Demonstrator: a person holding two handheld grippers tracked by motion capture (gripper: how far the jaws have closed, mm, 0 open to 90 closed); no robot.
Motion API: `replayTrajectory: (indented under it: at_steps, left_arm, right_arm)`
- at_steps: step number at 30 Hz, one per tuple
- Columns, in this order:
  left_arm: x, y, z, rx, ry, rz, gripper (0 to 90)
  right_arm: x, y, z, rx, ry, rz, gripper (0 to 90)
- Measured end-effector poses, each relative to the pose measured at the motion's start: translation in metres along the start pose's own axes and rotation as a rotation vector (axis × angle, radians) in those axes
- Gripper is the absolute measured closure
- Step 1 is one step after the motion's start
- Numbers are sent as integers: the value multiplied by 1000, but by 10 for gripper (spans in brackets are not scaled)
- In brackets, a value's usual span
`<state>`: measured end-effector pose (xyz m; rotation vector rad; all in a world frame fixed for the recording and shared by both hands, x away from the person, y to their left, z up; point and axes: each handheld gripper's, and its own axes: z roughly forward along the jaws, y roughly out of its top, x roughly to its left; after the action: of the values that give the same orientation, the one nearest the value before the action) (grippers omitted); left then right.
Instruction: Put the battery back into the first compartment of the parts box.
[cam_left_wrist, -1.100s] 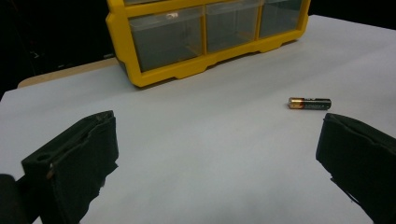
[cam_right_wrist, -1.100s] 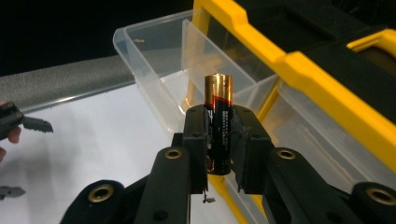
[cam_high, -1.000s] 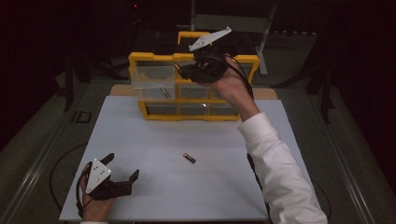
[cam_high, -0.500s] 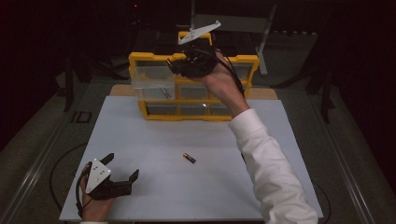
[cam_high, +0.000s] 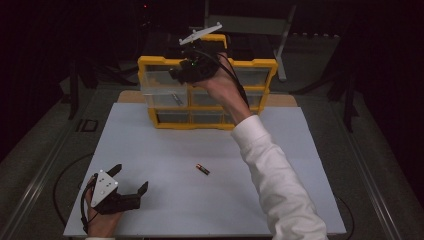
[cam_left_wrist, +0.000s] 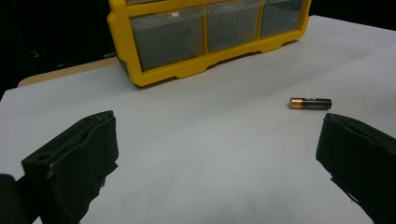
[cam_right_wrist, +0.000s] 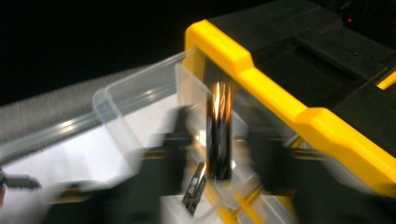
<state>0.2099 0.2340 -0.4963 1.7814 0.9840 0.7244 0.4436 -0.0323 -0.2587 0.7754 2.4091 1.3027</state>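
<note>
A yellow drawer cabinet (cam_high: 255, 64) stands at the table's far side, its top-left clear drawer (cam_high: 162, 92) pulled out. My right gripper (cam_high: 182, 74) hovers over that drawer. In the right gripper view its blurred jaws (cam_right_wrist: 219, 135) have just been opening, and an upright AA battery (cam_right_wrist: 219, 154) sits in the gap over the drawer (cam_right_wrist: 126, 93), clear of both pads. Another battery (cam_right_wrist: 195, 189) lies inside. A further battery (cam_high: 202, 169) lies mid-table. My left gripper (cam_high: 131, 177) rests open at the near left, the same battery (cam_left_wrist: 310, 103) ahead of its right jaw.
The white board (cam_high: 150, 145) covers most of the table, with bare room between the cabinet (cam_left_wrist: 154, 77) and my left gripper (cam_left_wrist: 217, 126). Dark surroundings and a chair (cam_high: 250, 25) lie beyond the cabinet. A cable (cam_high: 65, 180) loops off the near left edge.
My right hand has moved left along the top of the cabinet to above the pulled-out drawer. The left hand and the battery on the table have stayed put.
</note>
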Motion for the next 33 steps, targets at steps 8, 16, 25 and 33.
replayTrajectory:
  at_steps: [8, 16, 25, 33]
  left_arm:
    - [0, 0, 0, 2, 0, 0, 0]
    - [-1, 0, 1, 4, 0, 4, 0]
    - [-2, 0, 1, 7, -1, 4, 0]
    - [-2, 0, 1, 6, -1, 6, 0]
  right_arm:
    - [-5, -7, -5, 53, -24, 27, 171]
    - [-9, -23, -16, 90, -31, 18, 139]
    - [-13, -45, -22, 130, -29, 19, 138]
    - [-11, -64, -19, 181, -21, -5, 137]
